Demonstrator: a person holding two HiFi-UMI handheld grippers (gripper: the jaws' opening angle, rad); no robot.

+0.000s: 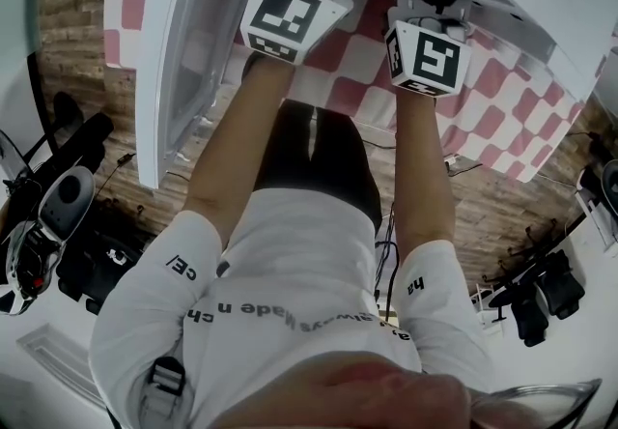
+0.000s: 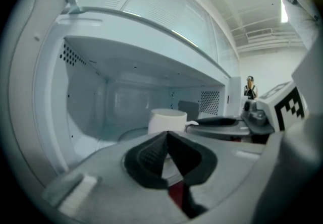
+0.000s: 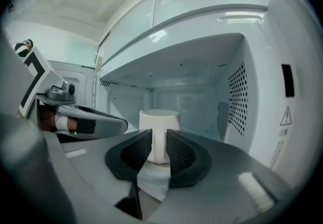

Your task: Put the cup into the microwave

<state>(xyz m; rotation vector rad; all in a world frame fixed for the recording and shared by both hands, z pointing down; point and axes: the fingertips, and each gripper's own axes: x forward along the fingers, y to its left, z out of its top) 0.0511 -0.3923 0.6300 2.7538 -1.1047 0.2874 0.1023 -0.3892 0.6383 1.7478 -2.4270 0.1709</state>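
A white cup [image 3: 158, 123] stands upright inside the open white microwave [image 3: 237, 107], on its glass turntable [image 2: 132, 134]. My right gripper [image 3: 159, 136] reaches into the cavity, its jaws closed to a narrow gap on the cup's handle [image 2: 192, 124]. In the left gripper view the cup [image 2: 167, 118] sits just beyond my left gripper [image 2: 167, 134], which is shut with nothing in it. The right gripper [image 2: 222, 122] comes in from the right there. From the head view only the two marker cubes [image 1: 290, 17] [image 1: 428, 56] show; the jaws and cup are hidden.
The microwave door [image 1: 183, 50] hangs open on the left. The microwave sits on a red-and-white checked cloth [image 1: 502, 99]. The floor is wood. Gear [image 1: 58, 214] lies at lower left and black chairs [image 1: 550, 292] at right. A person [image 2: 250, 87] stands far off.
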